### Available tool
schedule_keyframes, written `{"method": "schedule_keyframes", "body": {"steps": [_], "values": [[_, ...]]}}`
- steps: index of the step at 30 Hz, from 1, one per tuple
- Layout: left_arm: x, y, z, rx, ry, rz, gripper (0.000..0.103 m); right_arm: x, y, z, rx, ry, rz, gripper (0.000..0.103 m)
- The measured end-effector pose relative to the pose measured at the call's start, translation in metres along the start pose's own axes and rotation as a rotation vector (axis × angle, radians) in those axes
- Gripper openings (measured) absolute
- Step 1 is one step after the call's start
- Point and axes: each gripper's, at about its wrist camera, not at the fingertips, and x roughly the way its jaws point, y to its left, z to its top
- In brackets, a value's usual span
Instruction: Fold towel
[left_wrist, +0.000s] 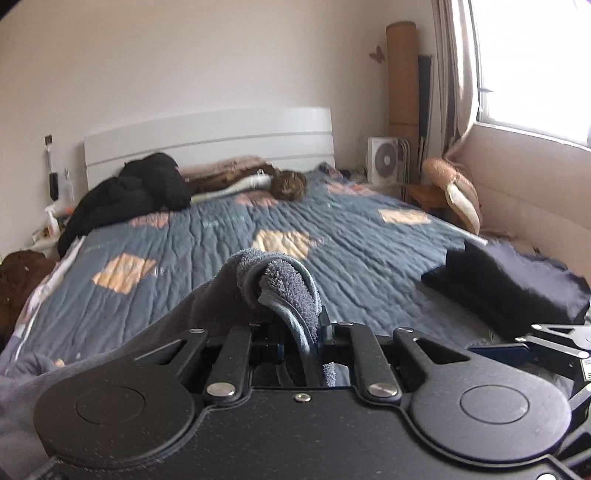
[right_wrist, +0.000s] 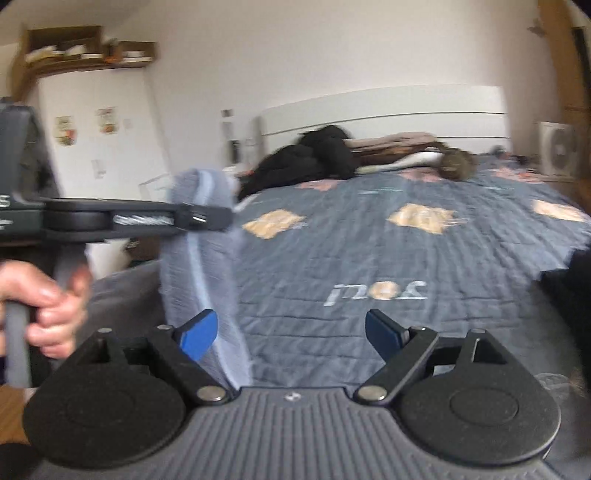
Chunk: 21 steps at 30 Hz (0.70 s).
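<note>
- Over the bed (left_wrist: 332, 236), at 6 o'clock in the left wrist view, the left hand-held gripper (left_wrist: 291, 332) is clenched on a bunched edge of the grey-blue towel (left_wrist: 280, 280).
- From that pinch the towel rises in a fold toward 12 o'clock, and the rest of it drapes off toward 8 o'clock.
- At 3 o'clock in the same view a stack of dark folded cloth (left_wrist: 509, 288) lies on the blue quilt, near the bed's edge.
- At 6 o'clock in the right wrist view the right hand-held gripper (right_wrist: 291, 332) is released, its blue pads (right_wrist: 197, 332) spread wide with only quilt between them.
- The towel hangs just beside the pad at 7 o'clock; whether they touch cannot be told.
- At 9 o'clock a hand (right_wrist: 44, 306) grips the left tool's handle.
- Toward 12 o'clock, a black garment heap (right_wrist: 314, 155) lies by the white headboard (right_wrist: 388, 107).
</note>
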Motion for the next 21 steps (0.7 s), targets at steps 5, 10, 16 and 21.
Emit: {"method": "schedule_keyframes", "body": {"steps": [5, 10, 16, 21], "values": [[-0.001, 0.012, -0.005, -0.021, 0.026, 0.003, 0.014, 0.022, 0.009, -0.007, -0.007, 0.051, 0.192, 0.087], [-0.003, 0.015, -0.001, -0.011, 0.035, 0.004, 0.014, 0.044, 0.034, -0.003, -0.011, 0.07, 0.313, 0.087], [-0.012, 0.015, 0.001, -0.008, 0.028, -0.011, 0.014, 0.084, 0.054, 0.005, -0.001, 0.091, 0.245, 0.086], [-0.015, 0.021, -0.003, 0.002, 0.043, -0.007, 0.014, 0.099, 0.056, 0.0, 0.03, 0.102, 0.212, 0.023]]}}
